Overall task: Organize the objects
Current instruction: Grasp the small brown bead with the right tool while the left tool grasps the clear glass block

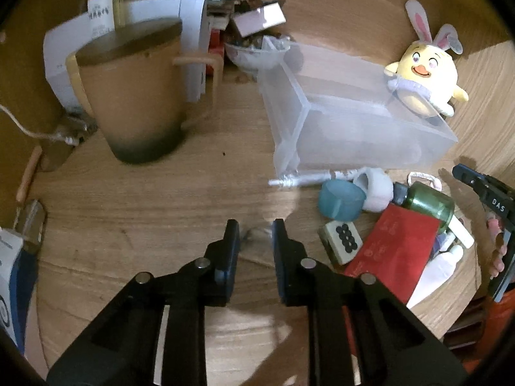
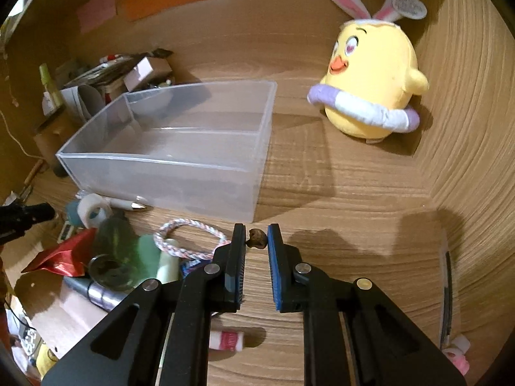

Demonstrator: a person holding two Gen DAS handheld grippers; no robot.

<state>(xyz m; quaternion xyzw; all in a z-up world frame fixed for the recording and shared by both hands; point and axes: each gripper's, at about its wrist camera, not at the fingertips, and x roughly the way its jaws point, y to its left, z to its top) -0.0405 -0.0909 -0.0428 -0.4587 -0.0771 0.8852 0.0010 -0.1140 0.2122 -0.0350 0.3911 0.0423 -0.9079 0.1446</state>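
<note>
A clear plastic bin (image 2: 180,148) sits on the wooden desk and looks empty; it also shows in the left wrist view (image 1: 351,119). My right gripper (image 2: 256,239) is shut on a small brown nut-like object (image 2: 256,239) just above the desk, in front of the bin's right corner. My left gripper (image 1: 256,236) is open and empty over bare desk, left of a pile: blue cap (image 1: 341,201), white tape roll (image 1: 375,189), mahjong tile (image 1: 342,238), red packet (image 1: 397,251), green bottle (image 1: 429,201). A pink-white cord loop (image 2: 190,241) lies left of the right gripper.
A yellow plush chick with bunny ears (image 2: 370,80) stands beside the bin at the back right. A brown lidded mug (image 1: 132,96) stands at the back left with papers, boxes and a bowl behind it. A white pen (image 1: 305,180) lies along the bin's front.
</note>
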